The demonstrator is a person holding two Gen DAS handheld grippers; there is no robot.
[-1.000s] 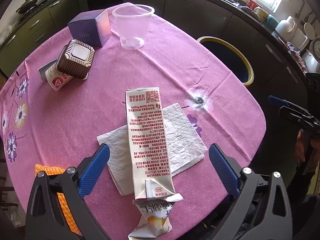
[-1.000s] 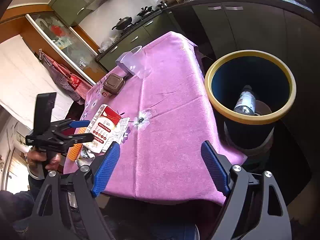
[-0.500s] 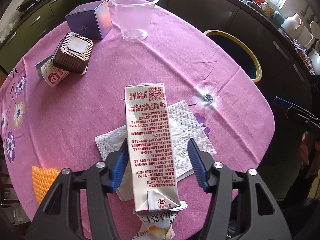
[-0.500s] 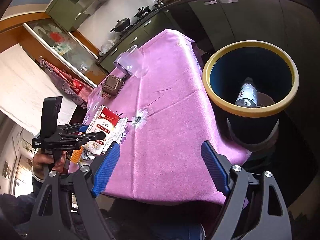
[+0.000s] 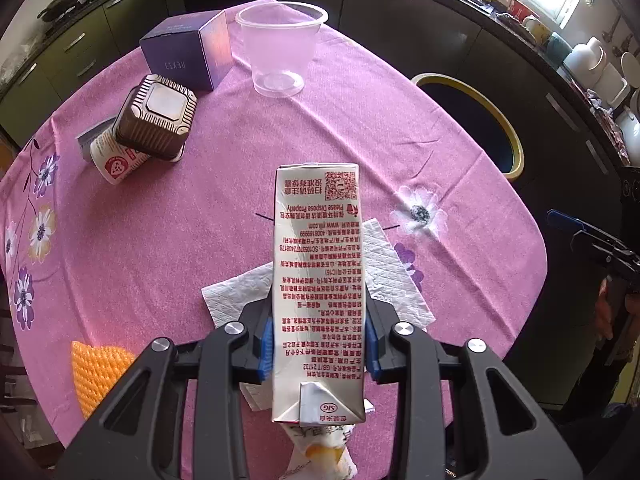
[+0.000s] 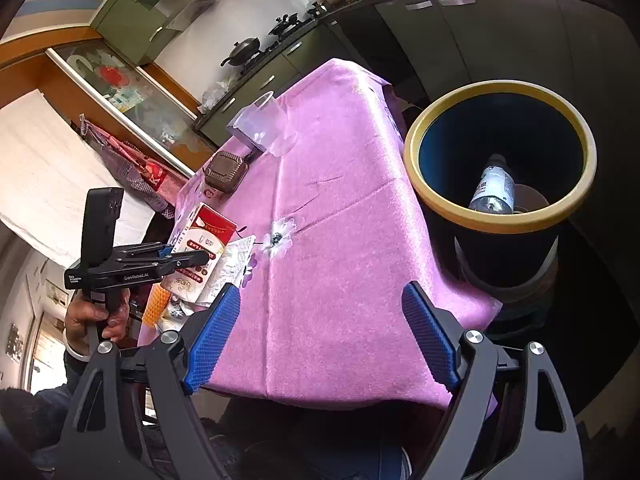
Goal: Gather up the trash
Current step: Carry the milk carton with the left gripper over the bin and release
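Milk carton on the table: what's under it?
The carton lies on a white napkin, with a crumpled wrapper poking out at its near end. The left gripper's jaws are closing on its sides. Whatever lies beneath its middle is covered.

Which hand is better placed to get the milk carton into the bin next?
Left. The left gripper is closing with its blue pads already against the milk carton. The right gripper is open, holds nothing and hangs off the table's edge near the bin.
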